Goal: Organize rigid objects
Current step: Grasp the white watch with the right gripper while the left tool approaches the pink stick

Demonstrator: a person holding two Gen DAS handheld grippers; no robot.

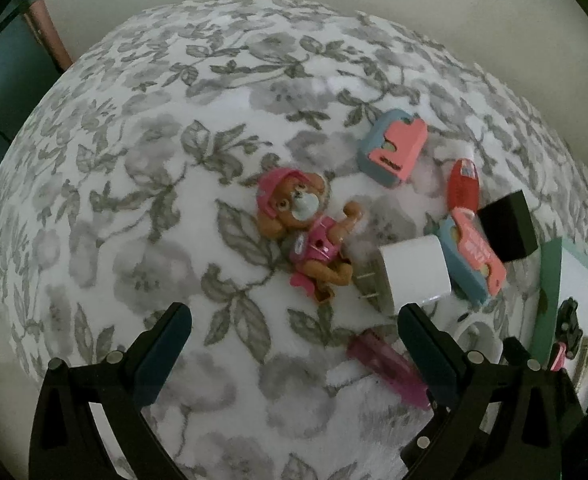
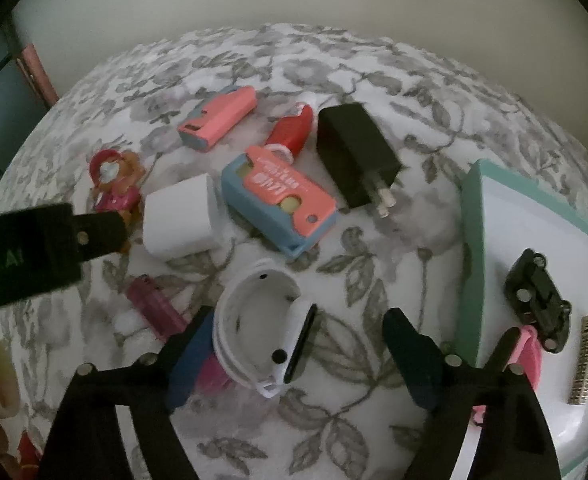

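Chargers, one white [image 2: 180, 216] and one black [image 2: 356, 156], lie on the floral bed [image 2: 334, 60] beside two pink-and-blue cases [image 2: 278, 204]. We see the right claw [image 2: 298, 354] gaping around a white wristband [image 2: 262, 320], pads apart from it. Our left claw [image 1: 294, 350] stands open, empty.

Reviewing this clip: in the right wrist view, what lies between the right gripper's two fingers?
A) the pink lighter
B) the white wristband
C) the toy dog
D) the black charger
B: the white wristband lies on the floral cloth between the open fingers of the right gripper, and the pads are not yet pressing on it.
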